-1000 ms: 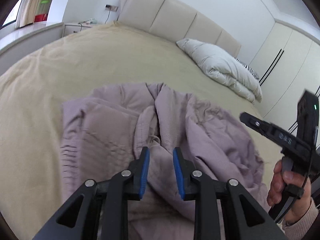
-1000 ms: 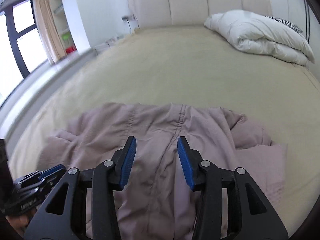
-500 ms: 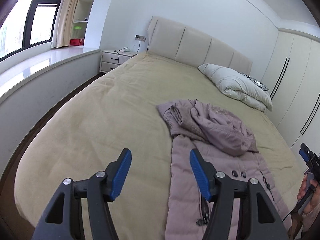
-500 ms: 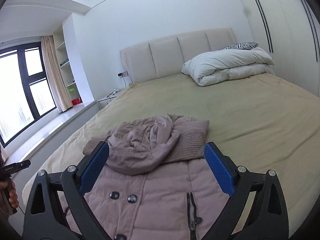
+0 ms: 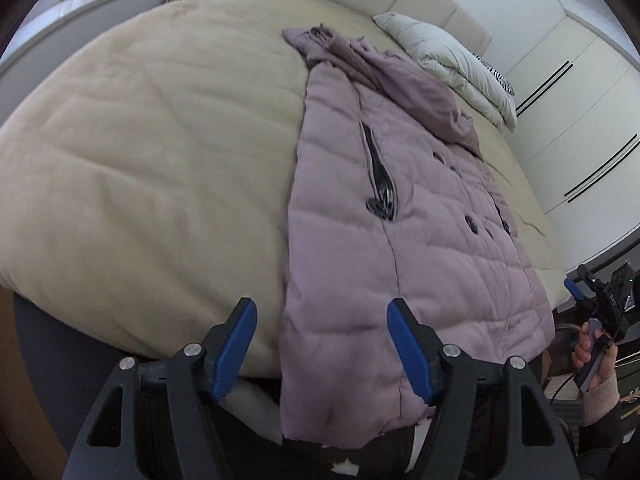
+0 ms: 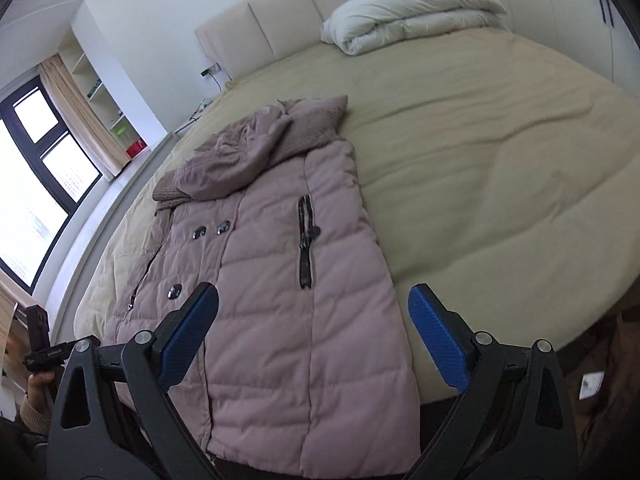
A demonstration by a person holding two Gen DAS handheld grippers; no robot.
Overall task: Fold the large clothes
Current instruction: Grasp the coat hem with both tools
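A mauve quilted jacket [image 5: 420, 240] [image 6: 272, 264] lies stretched lengthwise on the beige bed [image 5: 140, 160]. Its hood is bunched at the far end and its hem hangs over the near edge. In the left wrist view my left gripper [image 5: 320, 320] hovers above the hem's left corner. Its jaws are opening, and the cloth lies below them without touching the pads. My right gripper [image 6: 314, 300] stands wide open above the hem's right part and holds nothing. Each gripper also shows small in the other's view, held by a hand.
A folded white duvet [image 5: 452, 60] [image 6: 412, 12] lies by the padded headboard [image 6: 280, 24]. White wardrobe doors [image 5: 580, 112] line the right side. A window [image 6: 36, 184] and a low grey ledge run along the left. Bare bedspread surrounds the jacket.
Both grippers pulled back from the bunched jacket to the foot of the bed and their jaws spread apart. The jacket now lies drawn out flat instead of crumpled.
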